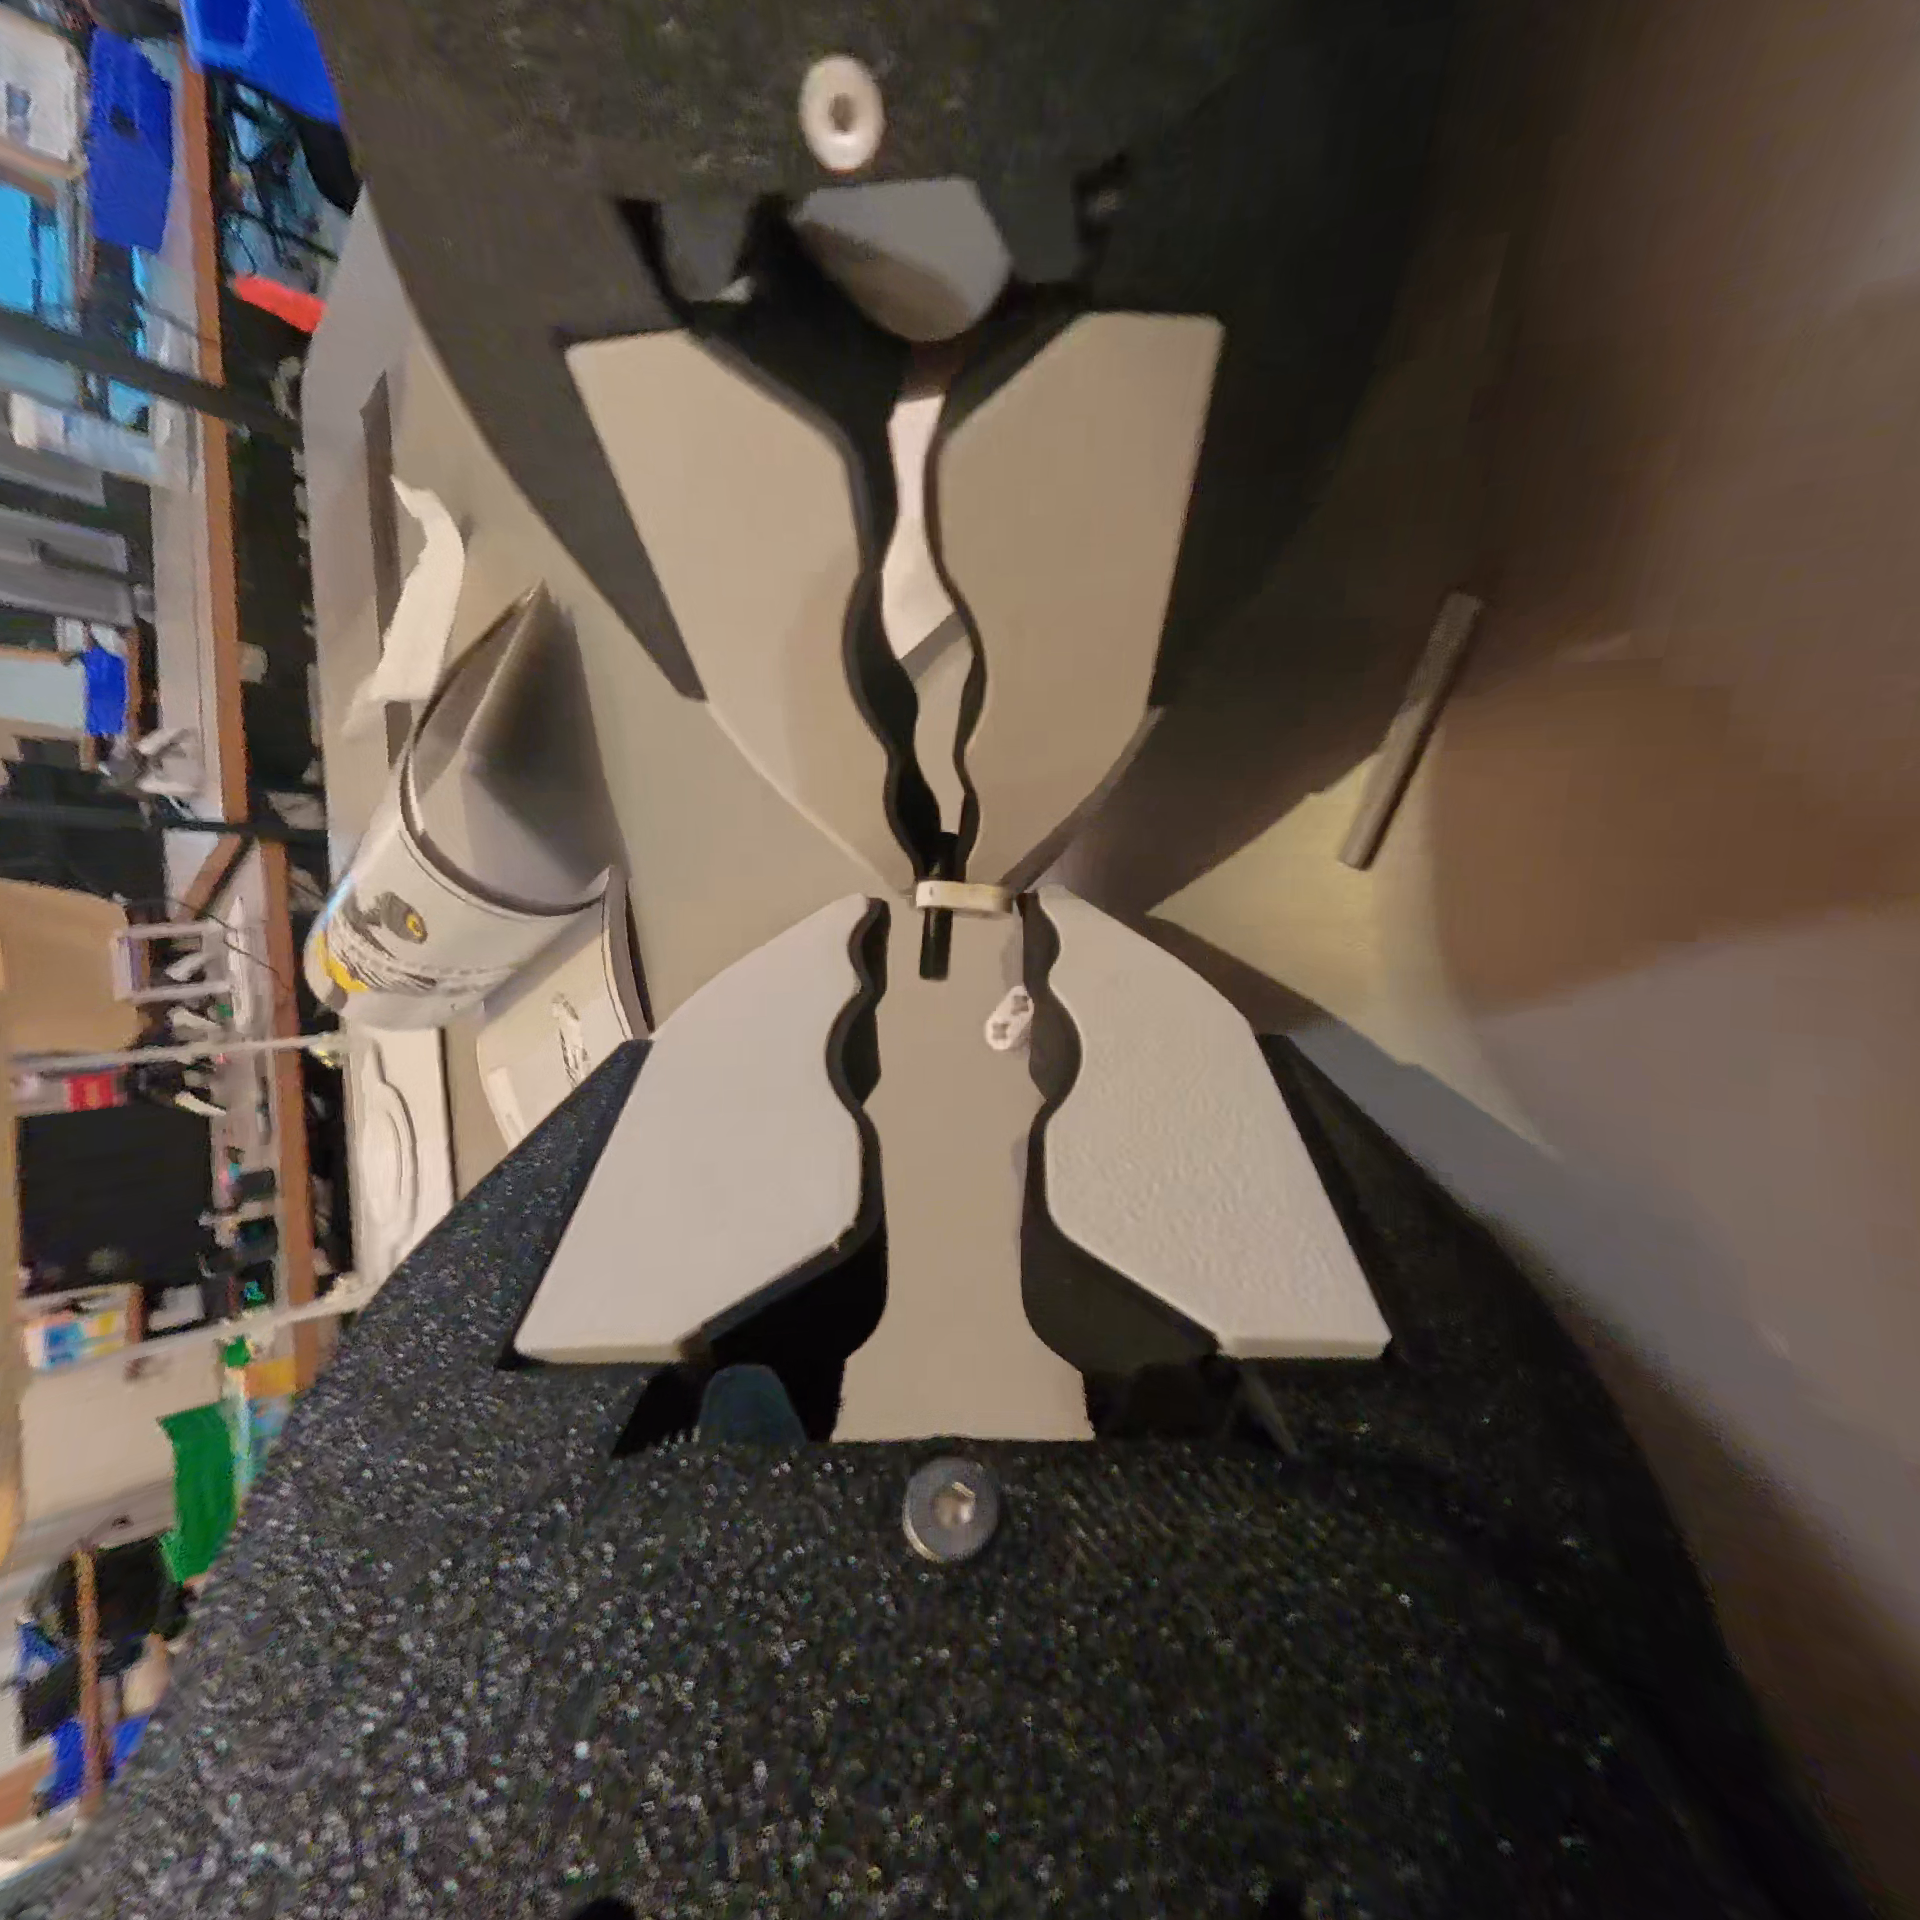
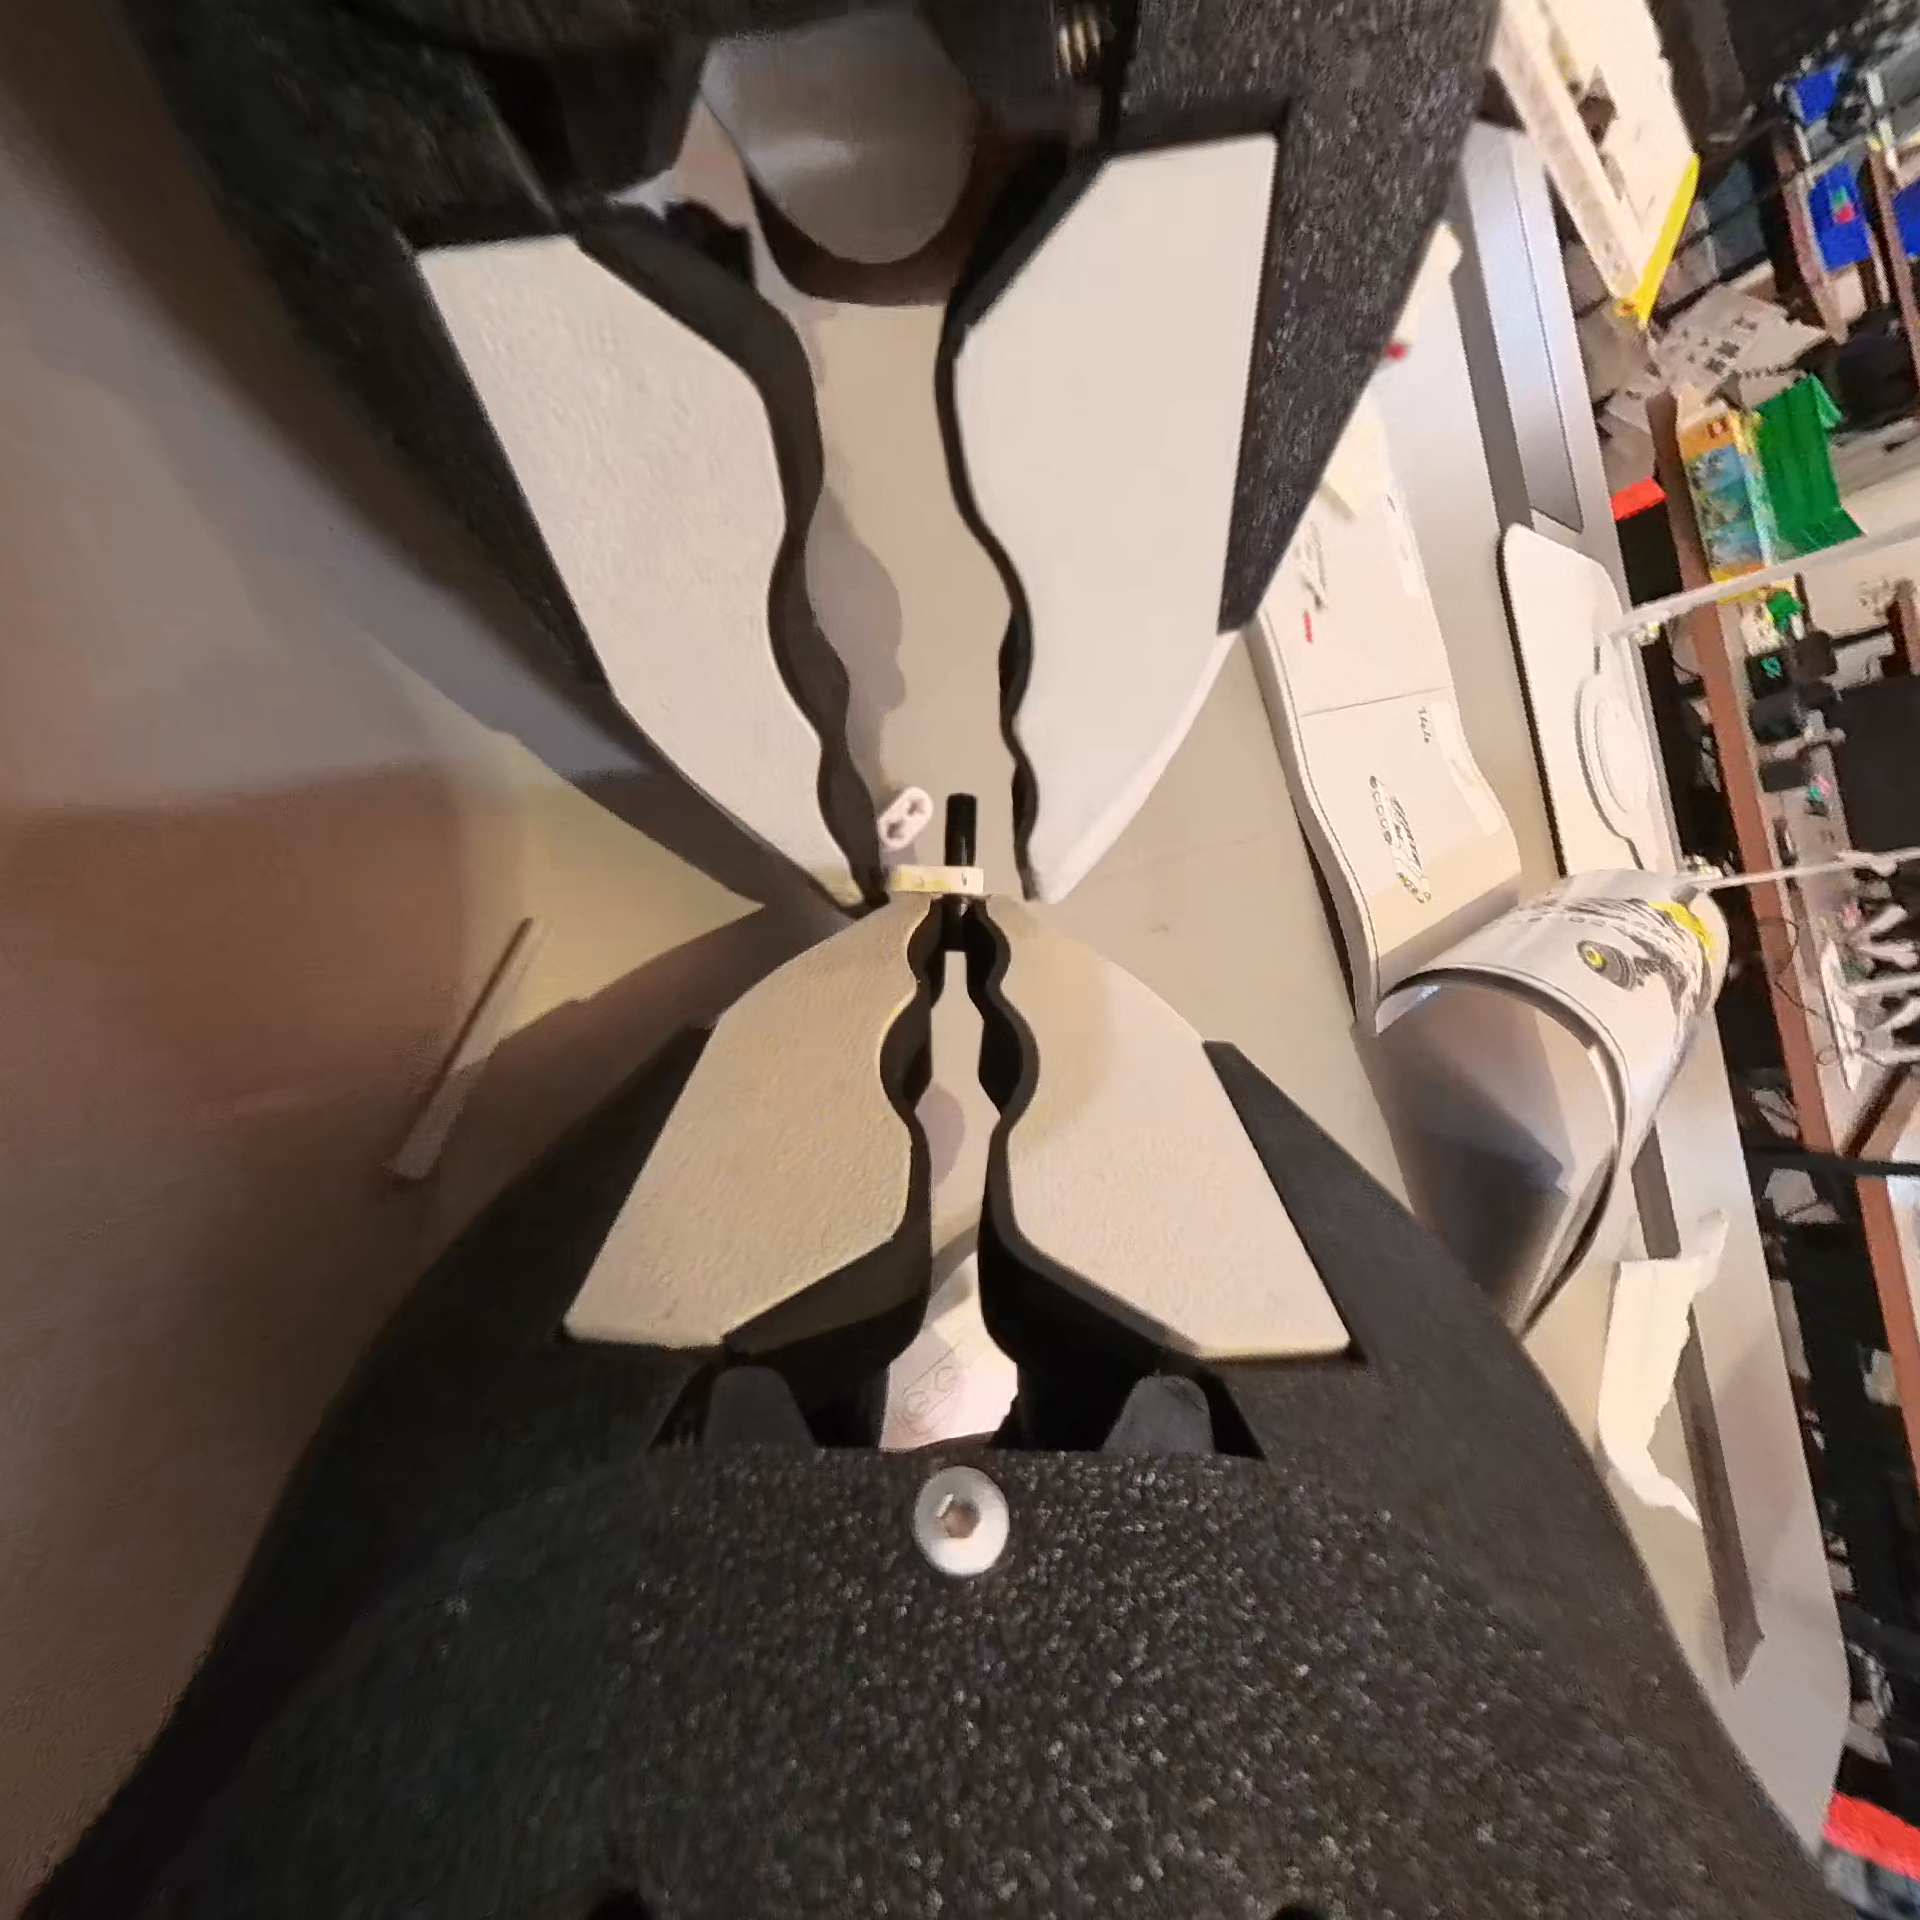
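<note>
My two grippers face each other tip to tip over a grey tabletop (image 1: pixel 1299 966). My right gripper (image 2: pixel 961 920) is shut on a short black pin (image 2: pixel 958 821). The pin passes through a small cream flat piece (image 2: pixel 935 881) that sits crosswise at its fingertips. My left gripper (image 1: pixel 945 904) is open. The cream piece (image 1: pixel 961 894) stands between its fingertips, close against one with a gap at the other, and the pin's end (image 1: pixel 933 940) pokes toward it. A small white two-hole part (image 1: pixel 1006 1023) lies on the table just beyond, and it also shows in the right wrist view (image 2: pixel 902 824).
A grey and white cylinder (image 2: pixel 1558 1039) lies on its side beside a crumpled white tissue (image 2: pixel 1652 1351) and white printed sheets (image 2: pixel 1371 675). A thin grey stick (image 1: pixel 1408 732) lies on the table's other side. Shelves with blue bins (image 1: pixel 125 145) stand beyond the table edge. My left and right fingertips are right by each other. Both grippers' tips are roughly 40 centimetres from the crumpled white tissue (image 2: pixel 1652 1351).
</note>
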`<move>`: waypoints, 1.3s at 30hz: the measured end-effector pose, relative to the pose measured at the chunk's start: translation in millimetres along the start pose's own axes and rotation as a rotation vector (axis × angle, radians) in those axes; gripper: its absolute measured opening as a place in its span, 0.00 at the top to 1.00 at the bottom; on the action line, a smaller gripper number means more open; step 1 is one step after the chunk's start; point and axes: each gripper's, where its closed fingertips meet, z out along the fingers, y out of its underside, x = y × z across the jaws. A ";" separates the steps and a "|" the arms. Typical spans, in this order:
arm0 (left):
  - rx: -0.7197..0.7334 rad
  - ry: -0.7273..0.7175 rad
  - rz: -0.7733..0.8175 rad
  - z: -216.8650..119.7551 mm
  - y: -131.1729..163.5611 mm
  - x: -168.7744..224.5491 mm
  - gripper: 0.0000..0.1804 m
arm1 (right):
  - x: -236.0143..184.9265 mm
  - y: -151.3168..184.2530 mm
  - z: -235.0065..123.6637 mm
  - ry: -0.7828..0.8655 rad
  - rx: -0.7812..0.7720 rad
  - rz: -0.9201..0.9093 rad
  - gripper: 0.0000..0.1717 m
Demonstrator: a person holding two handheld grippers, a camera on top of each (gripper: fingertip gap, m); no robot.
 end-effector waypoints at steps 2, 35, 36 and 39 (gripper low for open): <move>0.005 -0.015 0.049 0.8 -0.8 1.8 0.86 | -2.5 0.0 -0.4 -0.020 0.012 0.013 0.98; -0.068 -0.377 0.461 -3.7 -0.2 -21.5 0.97 | 1.2 -2.1 -5.7 -0.055 0.062 0.140 0.98; -0.061 -0.373 0.451 -3.8 -0.8 -20.9 0.97 | 1.3 -2.7 -6.3 -0.063 0.068 0.153 0.98; -0.065 -0.420 0.481 -4.3 -1.0 -24.3 0.97 | 2.3 -2.5 -6.8 -0.092 0.072 0.211 0.98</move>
